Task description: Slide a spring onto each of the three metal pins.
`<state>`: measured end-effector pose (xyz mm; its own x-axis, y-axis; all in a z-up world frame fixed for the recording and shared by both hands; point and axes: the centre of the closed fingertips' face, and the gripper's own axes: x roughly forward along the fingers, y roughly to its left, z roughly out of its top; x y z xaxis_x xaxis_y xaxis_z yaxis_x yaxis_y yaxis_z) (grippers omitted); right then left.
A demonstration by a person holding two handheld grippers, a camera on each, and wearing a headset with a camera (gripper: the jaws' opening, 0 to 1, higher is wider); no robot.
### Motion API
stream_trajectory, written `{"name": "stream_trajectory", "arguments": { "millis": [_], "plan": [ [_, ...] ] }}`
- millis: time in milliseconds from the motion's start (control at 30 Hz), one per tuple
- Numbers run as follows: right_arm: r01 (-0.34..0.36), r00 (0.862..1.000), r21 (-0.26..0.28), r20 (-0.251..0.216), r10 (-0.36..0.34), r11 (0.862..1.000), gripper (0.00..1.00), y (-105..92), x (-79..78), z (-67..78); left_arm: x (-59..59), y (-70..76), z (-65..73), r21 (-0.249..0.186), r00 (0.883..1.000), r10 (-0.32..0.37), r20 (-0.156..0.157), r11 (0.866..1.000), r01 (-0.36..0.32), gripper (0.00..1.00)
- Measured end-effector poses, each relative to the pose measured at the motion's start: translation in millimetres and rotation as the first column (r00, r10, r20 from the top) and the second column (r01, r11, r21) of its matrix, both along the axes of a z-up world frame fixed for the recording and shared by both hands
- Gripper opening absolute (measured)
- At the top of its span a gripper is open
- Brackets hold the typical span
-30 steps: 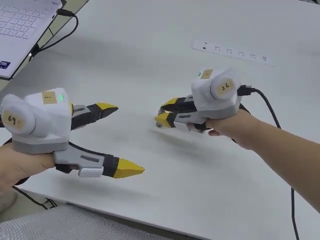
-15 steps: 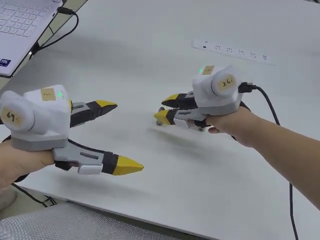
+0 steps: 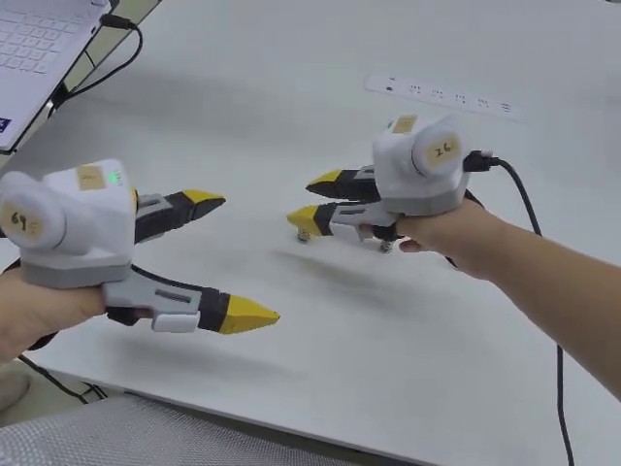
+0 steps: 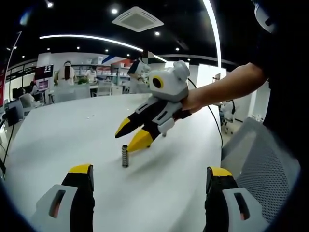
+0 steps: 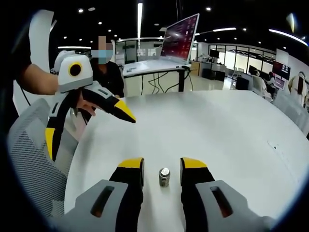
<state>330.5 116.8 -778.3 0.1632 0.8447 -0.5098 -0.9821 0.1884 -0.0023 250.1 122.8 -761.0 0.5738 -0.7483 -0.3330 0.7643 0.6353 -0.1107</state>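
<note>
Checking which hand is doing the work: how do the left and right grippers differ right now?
The left gripper has its fingers spread wide; the right gripper has them closer together. The right gripper straddles the upright spring; the left gripper is apart from it. Both are open, with yellow tips.

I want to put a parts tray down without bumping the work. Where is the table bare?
Bare: the wide table stretch between laptop and power strip, and the near edge beside the forearm. Crowded: around the upright pin between the jaws of the right hand-held gripper, with the left hand-held gripper facing it.
</note>
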Motion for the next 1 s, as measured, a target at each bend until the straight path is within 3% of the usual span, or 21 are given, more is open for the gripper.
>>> {"name": "stream_trajectory", "arguments": {
  "millis": [533,1000],
  "plan": [
    [0.034,0.999,0.083,-0.006,-0.033,0.996,0.41,-14.0,-0.6,27.8,9.5,-7.2,7.0,-0.006,1.000,0.001,0.014,1.000,-0.001,0.96],
    [0.101,0.995,0.178,-0.013,-0.100,0.979,0.56,-61.6,-3.1,45.3,18.4,-17.0,14.5,-0.003,1.000,-0.015,0.022,1.000,0.016,0.96]
  ]
}}
